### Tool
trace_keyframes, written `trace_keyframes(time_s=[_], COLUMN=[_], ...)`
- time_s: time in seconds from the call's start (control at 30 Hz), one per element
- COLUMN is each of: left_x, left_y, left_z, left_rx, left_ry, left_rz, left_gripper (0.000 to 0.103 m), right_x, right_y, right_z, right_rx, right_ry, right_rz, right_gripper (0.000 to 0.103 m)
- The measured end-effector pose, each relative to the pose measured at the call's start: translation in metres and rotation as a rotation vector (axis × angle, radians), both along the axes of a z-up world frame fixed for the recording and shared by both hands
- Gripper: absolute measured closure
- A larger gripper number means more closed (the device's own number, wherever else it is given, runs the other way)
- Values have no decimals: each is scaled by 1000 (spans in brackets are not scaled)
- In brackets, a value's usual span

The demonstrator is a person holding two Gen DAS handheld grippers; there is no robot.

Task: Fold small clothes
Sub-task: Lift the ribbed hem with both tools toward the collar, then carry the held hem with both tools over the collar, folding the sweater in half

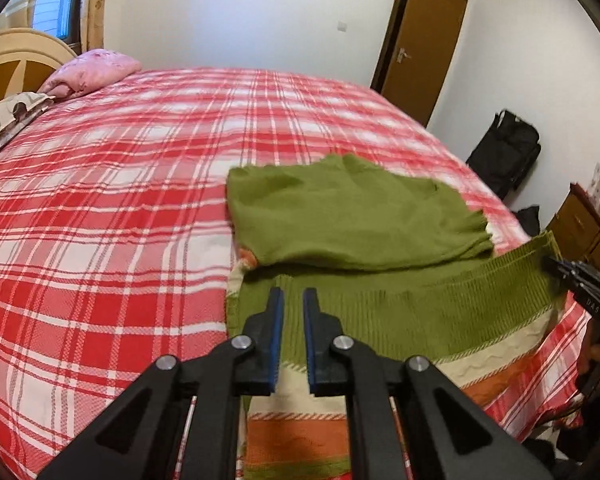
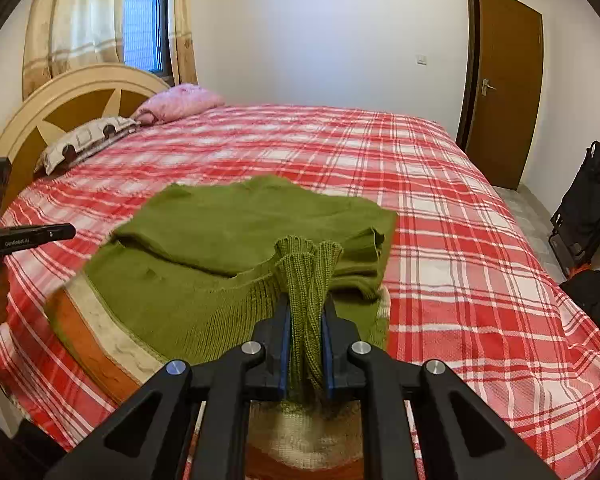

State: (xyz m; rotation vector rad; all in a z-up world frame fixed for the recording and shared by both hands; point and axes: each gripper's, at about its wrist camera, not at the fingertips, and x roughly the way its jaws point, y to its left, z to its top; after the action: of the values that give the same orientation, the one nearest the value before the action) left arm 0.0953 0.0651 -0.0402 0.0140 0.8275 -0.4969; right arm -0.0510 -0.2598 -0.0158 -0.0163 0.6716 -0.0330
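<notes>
A small green knit sweater (image 1: 352, 216) with cream and orange bands at its hem lies on the red plaid bed, its upper part folded over the lower. My left gripper (image 1: 292, 300) hovers over the ribbed hem at the sweater's left side, its jaws a narrow gap apart with nothing between them. My right gripper (image 2: 306, 304) is shut on a bunched piece of the ribbed green sweater (image 2: 236, 216) and holds it slightly raised. The right gripper also shows at the right edge of the left wrist view (image 1: 572, 272).
The bed (image 1: 100, 208) has pillows (image 2: 180, 100) and a wooden headboard (image 2: 60, 100) at its far end. A brown door (image 2: 504, 80) and a black bag (image 2: 588, 208) stand to the right, with a wooden cabinet (image 1: 580, 224) near the bed's corner.
</notes>
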Motion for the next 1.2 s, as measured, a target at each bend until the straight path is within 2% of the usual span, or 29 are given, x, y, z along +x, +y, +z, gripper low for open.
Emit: trace_keyframes(time_s=[0.07, 0.13, 0.2, 0.23, 0.4, 0.57, 0.63, 0.7, 0.8, 0.93, 1.03, 1.07, 1.13, 1.2], left_x=[0, 2, 6, 5, 12, 17, 19, 19, 18, 14, 10, 12, 20, 27], left_y=[-4, -9, -15, -17, -32, -29, -24, -22, -20, -26, -27, -29, -31, -30], left_z=[-8, -16, -24, -26, -42, -53, -54, -54, -52, -50, -47, -48, -54, -56], left_rx=[12, 4, 25, 38, 111, 83, 58, 74, 61, 86, 69, 78, 113, 90], left_ry=[37, 79, 98, 94, 114, 156, 163, 155, 159, 122, 98, 102, 141, 163], left_rz=[-31, -64, -78, -78, -92, -64, -48, -33, -26, -38, -61, -66, -50, -49], left_gripper=[90, 80, 48, 45, 45, 50, 60, 78, 91, 92, 92, 89, 76, 70], right_x=[-2, -3, -5, -7, -11, -10, -9, -8, -7, -7, -7, -6, -5, -6], right_y=[-3, -4, -5, -6, -6, -8, -8, -8, -7, -7, -8, -8, -10, -11], right_z=[-5, -9, -12, -13, -17, -25, -27, -30, -34, -38, -41, -42, -44, -45], right_rx=[18, 26, 37, 49, 66, 77, 81, 86, 87, 87, 90, 93, 100, 109], right_ry=[15, 26, 33, 36, 45, 64, 71, 78, 89, 99, 107, 112, 116, 114], right_rz=[-5, -9, -13, -14, -21, -28, -34, -37, -37, -37, -40, -42, -46, -49], right_gripper=[90, 90, 90, 90, 90, 90, 90, 90, 90, 90, 90, 90, 90, 90])
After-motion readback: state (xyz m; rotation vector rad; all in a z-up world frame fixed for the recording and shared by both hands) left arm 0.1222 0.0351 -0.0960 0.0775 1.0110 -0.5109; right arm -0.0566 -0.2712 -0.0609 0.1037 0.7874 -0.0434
